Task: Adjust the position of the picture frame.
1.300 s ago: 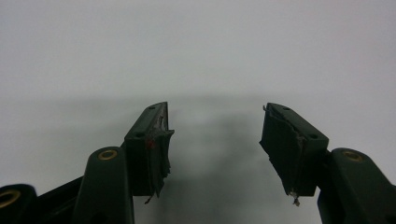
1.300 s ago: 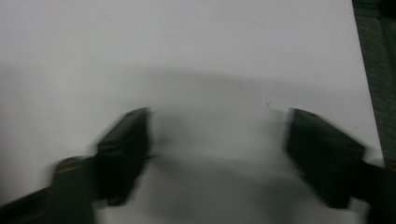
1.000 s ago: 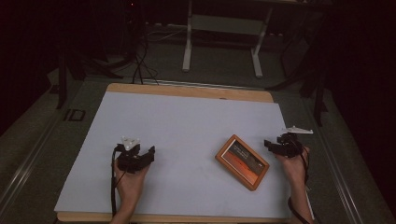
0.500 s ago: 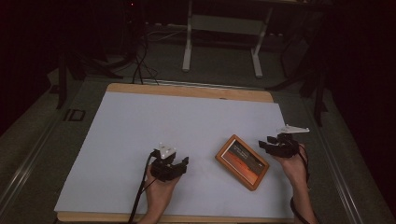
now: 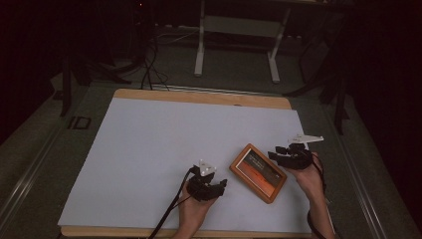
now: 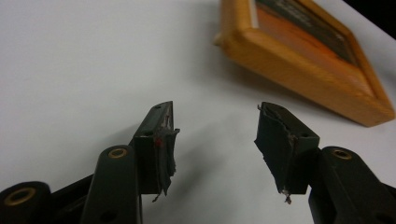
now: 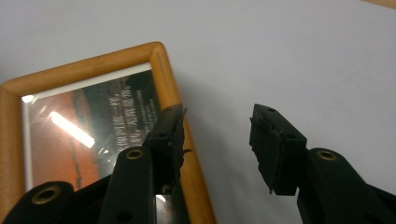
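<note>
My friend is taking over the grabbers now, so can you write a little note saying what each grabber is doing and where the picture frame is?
Left gripper: open, holding nothing, on the white table cover just left of the wooden picture frame.
Right gripper: open, holding nothing, at the frame's right edge, one jaw over its rim.
Frame: lies flat, face up, at the near right of the table, between both grippers.
Done: both grippers are close to the frame.
Left: nothing is gripped yet; probably close on the frame next.
</note>
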Demonstrator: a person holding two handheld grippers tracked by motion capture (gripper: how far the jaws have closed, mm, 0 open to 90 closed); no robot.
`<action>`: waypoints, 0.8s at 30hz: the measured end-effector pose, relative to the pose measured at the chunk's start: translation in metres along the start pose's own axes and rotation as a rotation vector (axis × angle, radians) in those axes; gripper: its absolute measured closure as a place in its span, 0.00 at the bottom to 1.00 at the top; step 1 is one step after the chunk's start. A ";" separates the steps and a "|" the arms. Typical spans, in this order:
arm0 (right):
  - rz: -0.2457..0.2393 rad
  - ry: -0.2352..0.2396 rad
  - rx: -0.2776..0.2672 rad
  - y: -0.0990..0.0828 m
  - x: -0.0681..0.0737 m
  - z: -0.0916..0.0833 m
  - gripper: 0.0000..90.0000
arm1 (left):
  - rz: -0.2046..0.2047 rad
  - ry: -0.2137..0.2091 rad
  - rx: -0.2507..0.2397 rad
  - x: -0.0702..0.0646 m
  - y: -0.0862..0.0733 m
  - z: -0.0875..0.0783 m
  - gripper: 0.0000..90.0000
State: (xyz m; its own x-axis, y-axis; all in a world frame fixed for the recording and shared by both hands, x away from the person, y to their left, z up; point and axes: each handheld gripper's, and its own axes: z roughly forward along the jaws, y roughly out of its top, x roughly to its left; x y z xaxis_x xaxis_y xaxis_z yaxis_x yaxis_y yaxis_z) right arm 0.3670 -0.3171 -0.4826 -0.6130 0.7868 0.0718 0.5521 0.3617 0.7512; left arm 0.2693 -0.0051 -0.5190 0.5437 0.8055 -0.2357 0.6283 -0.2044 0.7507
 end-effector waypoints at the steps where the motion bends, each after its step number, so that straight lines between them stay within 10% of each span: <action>1: 0.000 0.000 0.000 0.000 0.000 0.000 0.60 | 0.000 0.000 0.000 0.000 0.000 0.000 0.52; 11: -0.015 0.065 0.002 0.001 0.011 0.006 0.61 | 0.034 -0.076 0.013 -0.031 0.010 0.017 0.47; 24: -0.004 0.139 0.021 -0.002 0.012 0.015 0.53 | -0.047 -0.113 0.028 -0.037 0.018 0.036 0.27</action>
State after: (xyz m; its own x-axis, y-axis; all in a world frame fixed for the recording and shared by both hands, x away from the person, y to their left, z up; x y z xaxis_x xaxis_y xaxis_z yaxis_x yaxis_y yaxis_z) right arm 0.3670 -0.3004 -0.4934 -0.6865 0.7092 0.1604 0.5604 0.3756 0.7382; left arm 0.2809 -0.0587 -0.5187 0.5715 0.7472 -0.3391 0.6690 -0.1851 0.7198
